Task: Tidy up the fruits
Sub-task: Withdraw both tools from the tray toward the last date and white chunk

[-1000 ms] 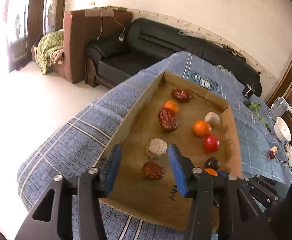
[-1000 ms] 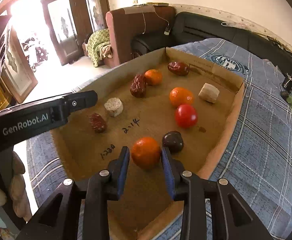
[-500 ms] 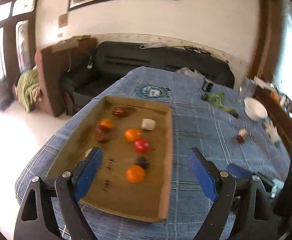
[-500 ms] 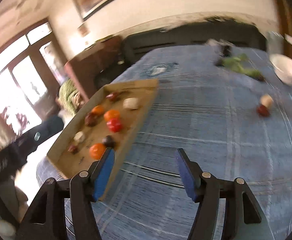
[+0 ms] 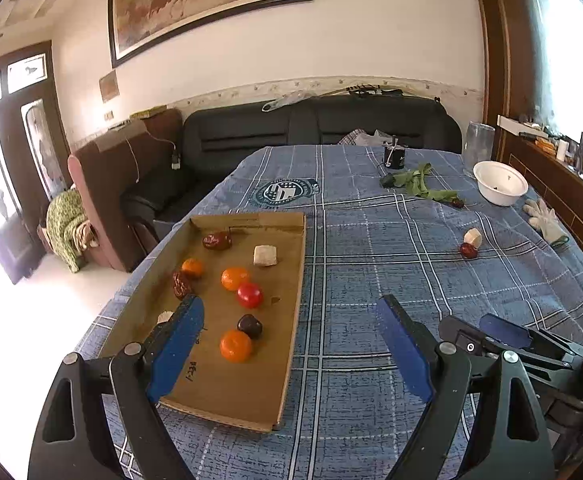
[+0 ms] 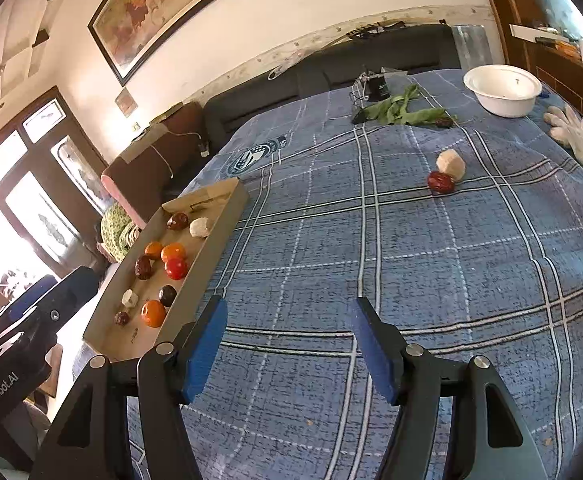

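A shallow cardboard tray (image 5: 296, 304) lies on the blue checked cloth at the left. It holds three oranges, the nearest (image 5: 235, 345) beside a dark plum (image 5: 249, 326), plus a red round fruit (image 5: 249, 295), red dates and pale chunks. Out on the cloth to the right, a red date (image 6: 441, 182) touches a pale chunk (image 6: 451, 164). My left gripper (image 5: 289, 320) hangs open and empty above the tray's near right corner. Over bare cloth right of the tray (image 6: 211, 248), my right gripper (image 6: 289, 312) is open and empty.
A white bowl (image 5: 499, 188), a white glove (image 5: 545, 218), green leaves (image 5: 419, 184), a small black device (image 5: 394, 158) and a glass jar (image 5: 478, 144) sit at the far right. A black sofa (image 5: 315, 128) stands beyond the table. The table's edge runs left of the tray.
The right gripper let go of the near orange, which now lies in the tray. Both grippers opened wide, drew back from the tray and swung right, and both views rolled level.
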A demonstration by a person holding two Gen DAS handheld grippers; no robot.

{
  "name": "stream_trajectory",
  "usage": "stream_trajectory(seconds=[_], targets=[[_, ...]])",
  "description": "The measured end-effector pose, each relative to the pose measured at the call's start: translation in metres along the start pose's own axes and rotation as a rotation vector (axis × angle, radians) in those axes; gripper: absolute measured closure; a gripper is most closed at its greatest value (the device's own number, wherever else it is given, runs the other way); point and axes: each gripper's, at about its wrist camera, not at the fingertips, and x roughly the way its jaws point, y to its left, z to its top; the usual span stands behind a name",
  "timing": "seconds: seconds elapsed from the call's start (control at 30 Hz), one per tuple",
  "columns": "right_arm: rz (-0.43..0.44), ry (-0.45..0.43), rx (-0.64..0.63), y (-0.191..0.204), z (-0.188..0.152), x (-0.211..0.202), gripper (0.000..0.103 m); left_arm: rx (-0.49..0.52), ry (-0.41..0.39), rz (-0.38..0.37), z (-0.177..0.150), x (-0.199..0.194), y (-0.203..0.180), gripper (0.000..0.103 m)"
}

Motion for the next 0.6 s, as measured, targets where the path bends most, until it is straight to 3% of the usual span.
stream_trajectory(seconds=[0.6], targets=[[-0.013,0.008,0.033,-0.019,-0.003,0.001,0.032,0.06,0.021,0.017,-0.004,0.011,-0.02,0.016]])
